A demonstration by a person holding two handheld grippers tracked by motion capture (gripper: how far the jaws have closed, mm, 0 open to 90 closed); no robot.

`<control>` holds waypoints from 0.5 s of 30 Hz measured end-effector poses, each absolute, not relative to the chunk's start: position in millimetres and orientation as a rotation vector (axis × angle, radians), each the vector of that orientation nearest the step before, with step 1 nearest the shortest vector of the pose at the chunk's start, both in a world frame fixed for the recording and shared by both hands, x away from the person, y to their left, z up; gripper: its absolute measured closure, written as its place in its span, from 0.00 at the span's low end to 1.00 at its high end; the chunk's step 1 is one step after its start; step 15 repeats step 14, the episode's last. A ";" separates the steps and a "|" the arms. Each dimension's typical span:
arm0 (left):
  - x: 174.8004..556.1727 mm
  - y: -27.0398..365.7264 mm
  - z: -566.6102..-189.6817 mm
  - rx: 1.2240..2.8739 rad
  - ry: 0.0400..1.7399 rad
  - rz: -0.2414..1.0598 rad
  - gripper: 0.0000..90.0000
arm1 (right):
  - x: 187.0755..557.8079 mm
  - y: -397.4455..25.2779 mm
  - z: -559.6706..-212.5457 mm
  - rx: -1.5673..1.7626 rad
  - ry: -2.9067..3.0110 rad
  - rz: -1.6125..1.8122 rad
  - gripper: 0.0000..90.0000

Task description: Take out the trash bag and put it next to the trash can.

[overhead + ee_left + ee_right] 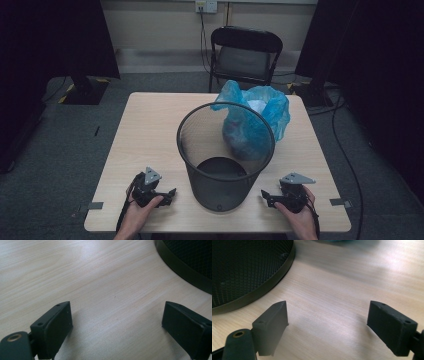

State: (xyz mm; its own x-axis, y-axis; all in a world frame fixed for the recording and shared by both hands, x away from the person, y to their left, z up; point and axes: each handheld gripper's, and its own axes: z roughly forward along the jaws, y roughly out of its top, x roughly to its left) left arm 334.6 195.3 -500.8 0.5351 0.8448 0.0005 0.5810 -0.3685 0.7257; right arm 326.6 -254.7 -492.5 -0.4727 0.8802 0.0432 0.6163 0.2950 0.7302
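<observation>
While both tools rested on the surface [150,125] with jaws spread and nothing between them, the work looked barely begun. The mesh bin [225,155] stood unlined between the left tool [167,192] and right tool [265,196], near each; the blue bag [250,125] sat just behind it, untouched.

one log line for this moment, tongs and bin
left tongs: open, empty, on table | right tongs: open, empty, on table | mesh bin: upright between them | blue bag: behind bin
</observation>
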 end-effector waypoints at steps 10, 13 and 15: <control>334.6 195.2 -500.9 2.089 1.149 0.495 0.09 | 324.0 -244.3 -499.6 1.323 2.170 0.941 0.15; 334.7 195.3 -500.9 2.090 1.150 0.495 0.09 | 324.0 -244.3 -499.7 1.324 2.168 0.941 0.15; 334.7 195.3 -500.9 2.090 1.150 0.496 0.09 | 324.0 -244.3 -499.7 1.324 2.168 0.941 0.15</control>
